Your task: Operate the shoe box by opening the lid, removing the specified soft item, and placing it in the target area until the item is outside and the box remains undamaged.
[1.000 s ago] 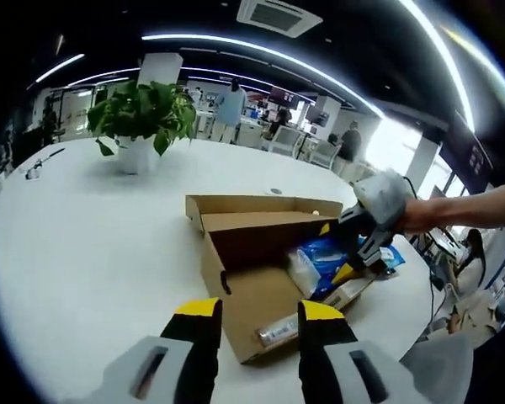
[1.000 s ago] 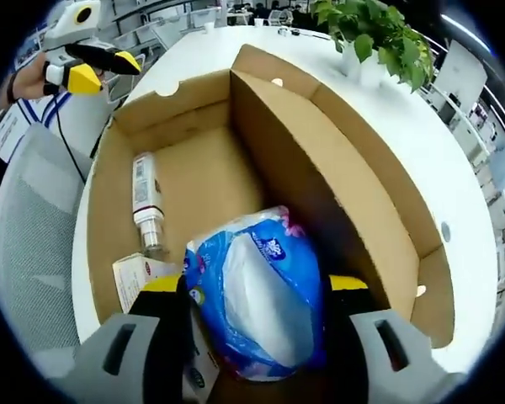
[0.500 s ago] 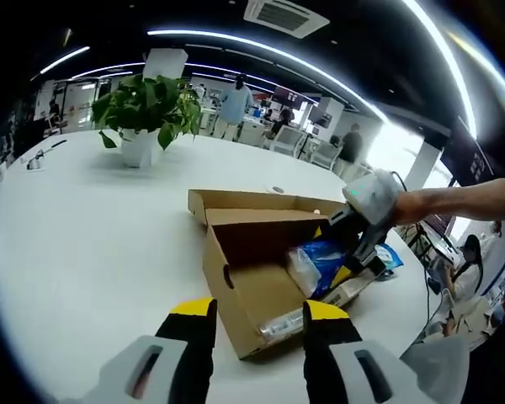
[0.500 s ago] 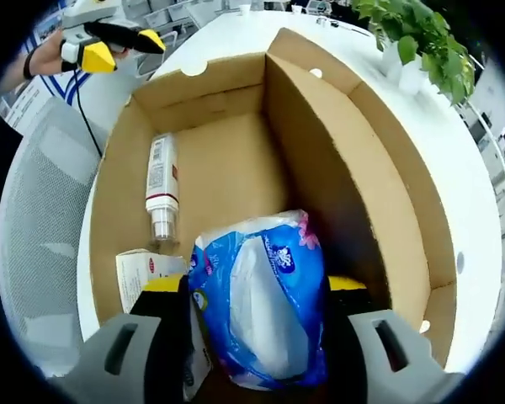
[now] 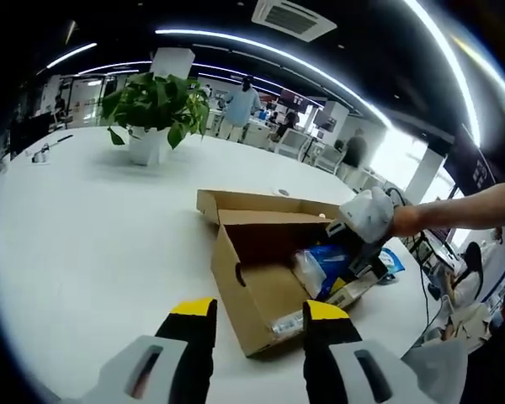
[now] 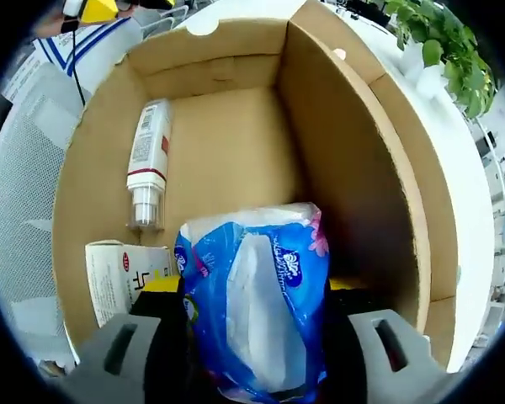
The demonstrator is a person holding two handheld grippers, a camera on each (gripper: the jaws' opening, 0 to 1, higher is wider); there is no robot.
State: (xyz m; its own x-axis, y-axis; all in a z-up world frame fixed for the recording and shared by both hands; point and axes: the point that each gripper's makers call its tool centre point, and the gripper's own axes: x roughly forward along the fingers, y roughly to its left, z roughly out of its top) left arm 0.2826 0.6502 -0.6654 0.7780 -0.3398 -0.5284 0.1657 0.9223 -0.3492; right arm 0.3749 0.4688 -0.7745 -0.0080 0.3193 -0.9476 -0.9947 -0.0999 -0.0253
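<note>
An open cardboard shoe box (image 5: 261,278) lies on a white table (image 5: 93,227), its lid (image 5: 269,206) folded back. In the right gripper view, a blue and white soft tissue pack (image 6: 254,303) sits between my right gripper's (image 6: 254,286) jaws, shut on it just above the box floor (image 6: 227,151). From the left gripper view, that right gripper (image 5: 353,252) reaches into the box at its far end, held by a person's arm. My left gripper (image 5: 257,316) hovers open at the near end of the box, holding nothing.
Inside the box lie a small bottle (image 6: 146,172) and a white carton (image 6: 118,273). A potted plant (image 5: 156,114) stands at the back of the table. A grey mesh chair (image 6: 21,219) is beside the table edge. People stand in the office background.
The right gripper has tilted and closed in over the box interior with the tissue pack in its jaws. The left gripper view has drifted slightly; its jaws stay open.
</note>
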